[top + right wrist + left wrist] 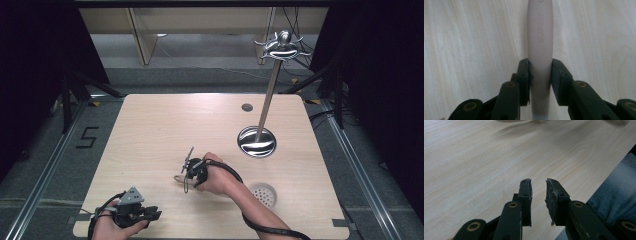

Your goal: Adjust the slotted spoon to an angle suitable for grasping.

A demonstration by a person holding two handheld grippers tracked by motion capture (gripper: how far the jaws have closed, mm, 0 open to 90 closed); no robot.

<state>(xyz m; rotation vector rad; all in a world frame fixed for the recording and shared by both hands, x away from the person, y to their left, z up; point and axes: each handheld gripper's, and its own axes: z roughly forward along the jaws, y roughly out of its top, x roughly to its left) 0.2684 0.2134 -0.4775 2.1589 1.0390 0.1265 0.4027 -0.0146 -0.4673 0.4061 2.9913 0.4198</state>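
The table (150,130) is taken as the landmark. A stand (256,141) is set on its far right part, with a small hole (247,107) just behind it. A round strainer (263,194) is placed on the near right part. Near the middle, a handle (540,50) is laid on the tabletop. Beyond the far edge, wooden legs (140,40) are seen.

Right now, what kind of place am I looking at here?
Most likely a lab or studio set up for recording, not a home. A bare wooden table stands between dark curtains, metal rails run along the grey floor, and cables trail behind a chrome hanging stand.
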